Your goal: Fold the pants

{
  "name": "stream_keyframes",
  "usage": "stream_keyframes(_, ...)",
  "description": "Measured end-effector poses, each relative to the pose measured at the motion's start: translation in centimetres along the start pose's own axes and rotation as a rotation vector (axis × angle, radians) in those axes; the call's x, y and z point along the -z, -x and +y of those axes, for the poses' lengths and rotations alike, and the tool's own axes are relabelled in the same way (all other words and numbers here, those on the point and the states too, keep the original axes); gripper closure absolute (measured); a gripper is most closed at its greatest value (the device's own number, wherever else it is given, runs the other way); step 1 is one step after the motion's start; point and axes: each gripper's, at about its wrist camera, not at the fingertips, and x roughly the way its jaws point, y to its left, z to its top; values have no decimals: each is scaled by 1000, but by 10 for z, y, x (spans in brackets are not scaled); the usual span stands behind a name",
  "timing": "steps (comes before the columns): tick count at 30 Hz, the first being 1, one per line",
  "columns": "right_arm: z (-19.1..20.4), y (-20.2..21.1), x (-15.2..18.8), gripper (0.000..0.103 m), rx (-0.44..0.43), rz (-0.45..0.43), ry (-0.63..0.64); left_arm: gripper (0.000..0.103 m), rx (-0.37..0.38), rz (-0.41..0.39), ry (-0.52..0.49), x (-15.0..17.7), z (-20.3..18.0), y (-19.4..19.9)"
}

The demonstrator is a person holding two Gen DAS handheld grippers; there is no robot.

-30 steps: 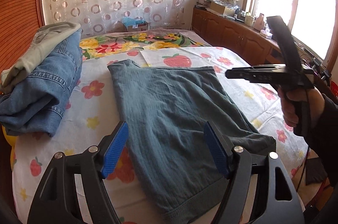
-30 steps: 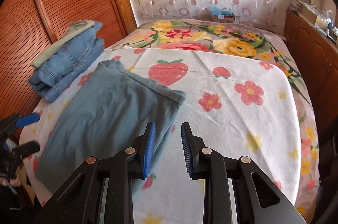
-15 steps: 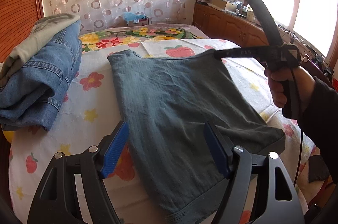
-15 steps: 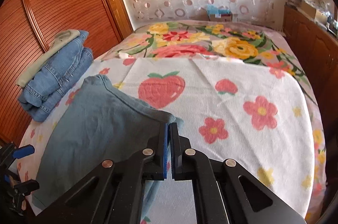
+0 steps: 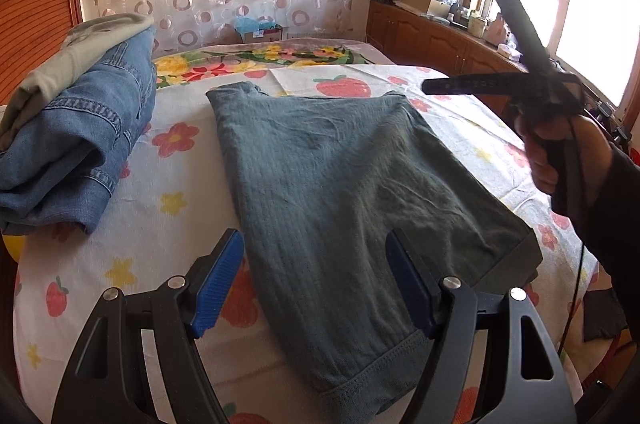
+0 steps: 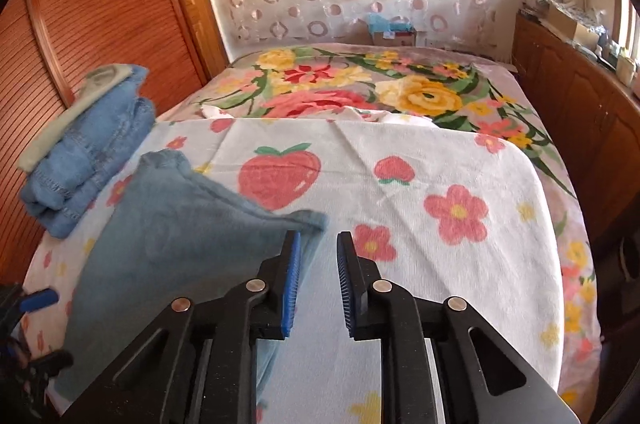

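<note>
Pants point(image 5: 352, 183) — grey-green knit, laid flat on the bed point(image 5: 168, 183), already doubled into a broad panel.

Left wrist view. Long axis runs from the hemmed end at the near edge of the bed away toward the far end beside the strawberry print. Left tool point(image 5: 316, 280) poised over the near hemmed end, blue pads standing wide apart, nothing between them pressed or pinched; cloth lies below the gap, not gripped. Right tool point(image 5: 428, 85) seen side-on at upper right, held by a hand point(image 5: 560, 151), hovering just above the far right corner of the pants. Folded jeans point(image 5: 76, 143) stacked at the left, apart from the pants.

Right wrist view. Right tool point(image 6: 318, 280) aimed down at the bed; jaws narrowly parted and opening, no cloth between the pads. Far right corner of pants point(image 6: 180, 224) lies just left of and ahead of the left pad, close beside it, not caught. Bare strawberry sheet under the gap itself.

Judgement — far corner is nearer the right tool, near end nearer the left. Next fold likely turns on carrying the far end toward the near end along the long axis; right tool needs shifting slightly leftward to straddle the corner before pinching.
</note>
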Motion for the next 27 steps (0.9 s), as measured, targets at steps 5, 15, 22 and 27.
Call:
stream_keyframes(5, 22, 48, 36, 80, -52, -17, 58, 28, -2, 3, -4, 2, -2, 0)
stream_keyframes(15, 46, 106, 117, 58, -78, 7, 64, 28, -17, 39, -6, 11, -3, -7)
stream_keyframes(22, 56, 124, 134, 58, -27, 22, 59, 28, -24, 91, -10, 19, -4, -18)
stream_keyframes(27, 59, 130, 137, 58, -40, 23, 32, 26, -24, 101, -20, 22, -8, -20)
